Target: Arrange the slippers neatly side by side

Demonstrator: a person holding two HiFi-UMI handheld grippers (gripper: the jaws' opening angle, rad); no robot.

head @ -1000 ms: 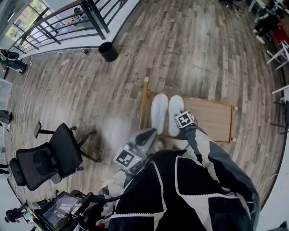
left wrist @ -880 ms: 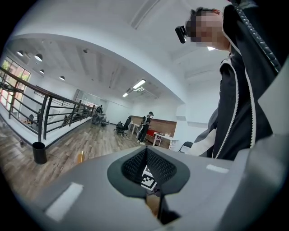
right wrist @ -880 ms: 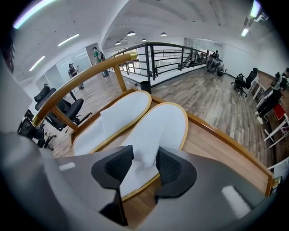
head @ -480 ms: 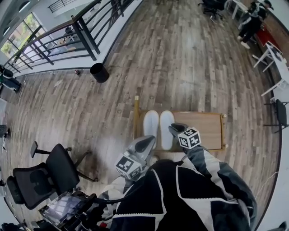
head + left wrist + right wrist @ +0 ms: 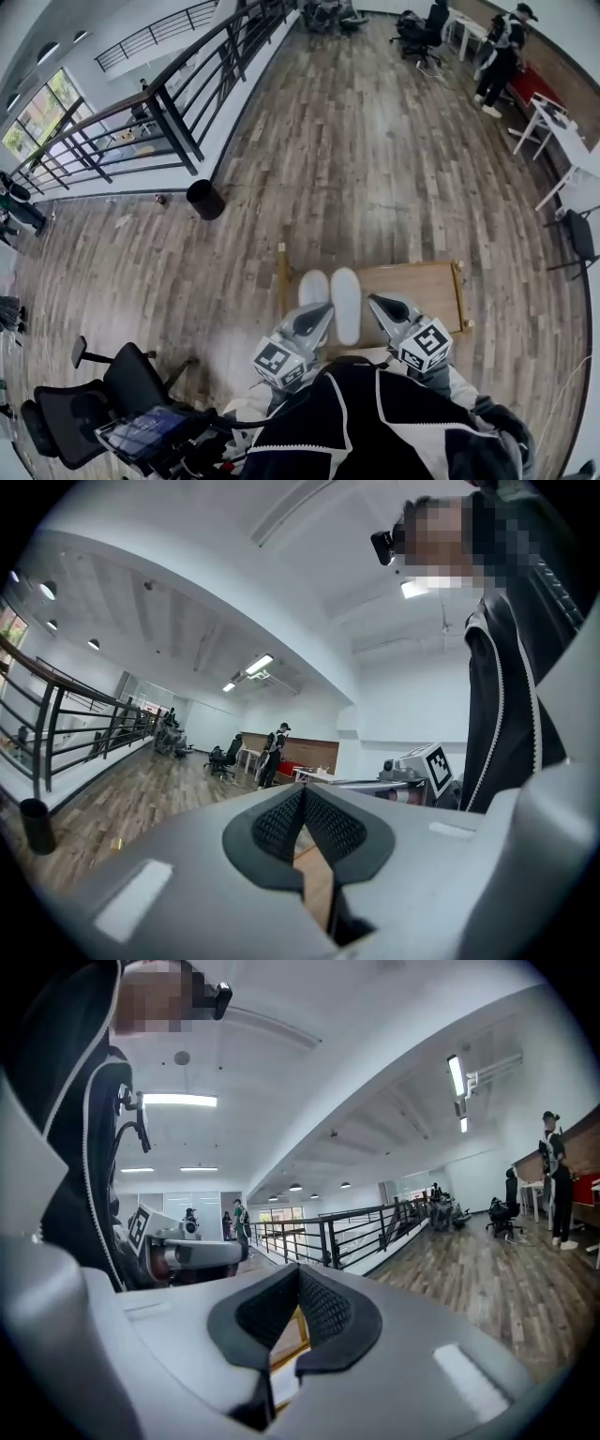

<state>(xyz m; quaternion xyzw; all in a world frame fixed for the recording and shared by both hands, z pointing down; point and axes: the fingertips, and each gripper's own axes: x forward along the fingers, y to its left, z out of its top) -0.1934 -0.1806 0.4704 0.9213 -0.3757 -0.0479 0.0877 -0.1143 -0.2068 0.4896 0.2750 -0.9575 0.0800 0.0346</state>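
The left gripper (image 5: 317, 319) and right gripper (image 5: 381, 306) are held closed and empty, the right's jaws having just been closing. The white slippers (image 5: 336, 295) are seen paired between their tips on a low wooden platform (image 5: 417, 286), surrounded by plank flooring (image 5: 375, 159)

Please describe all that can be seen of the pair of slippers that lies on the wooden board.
The pair of slippers is plain white, each one a long oval with rounded ends. They lie flat, parallel and close side by side, their far ends about level, on the left end of the low wooden board, which rests on the plank floor. In the head view the left gripper hides the near end of the left slipper. Nothing grips them.
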